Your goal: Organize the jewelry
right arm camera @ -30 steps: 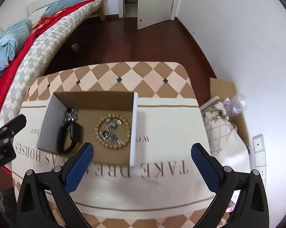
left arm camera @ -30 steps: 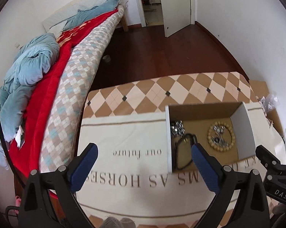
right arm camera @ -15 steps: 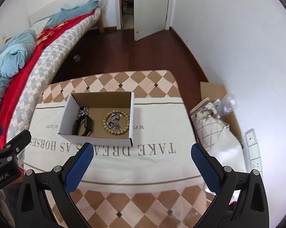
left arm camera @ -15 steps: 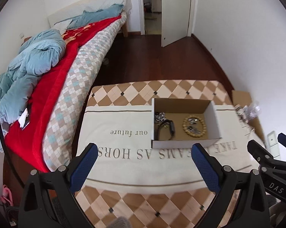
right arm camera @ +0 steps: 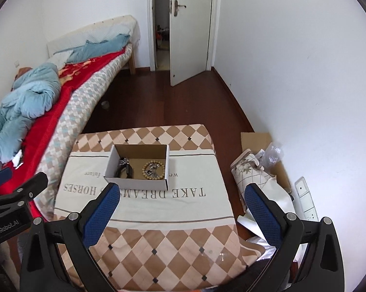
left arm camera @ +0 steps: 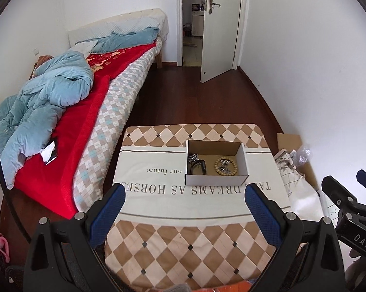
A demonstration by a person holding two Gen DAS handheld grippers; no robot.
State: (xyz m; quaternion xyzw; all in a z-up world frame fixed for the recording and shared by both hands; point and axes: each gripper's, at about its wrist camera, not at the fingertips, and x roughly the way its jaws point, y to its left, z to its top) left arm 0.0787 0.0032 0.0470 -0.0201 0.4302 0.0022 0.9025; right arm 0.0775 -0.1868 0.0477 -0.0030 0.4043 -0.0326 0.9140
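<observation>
Bedroom table (left arm camera: 183,243): ahead of our spread, empty left gripper (left arm camera: 184,208) and right gripper (right arm camera: 181,205), cardboard box (left arm camera: 215,179) holds beaded bracelet (left arm camera: 226,166).

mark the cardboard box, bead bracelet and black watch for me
cardboard box (left arm camera: 215,180), left wrist view, near white wall.
bead bracelet (left arm camera: 218,169), left wrist view, left arc of beads.
black watch (right arm camera: 129,171), right wrist view, strap.

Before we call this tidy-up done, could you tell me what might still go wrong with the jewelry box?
The open cardboard box has no lid, so a knock could spill the bead bracelet and the chain. A silver piece lies on the bracelet and might tangle. The cloth underneath could slide if a gripper drags it.
</observation>
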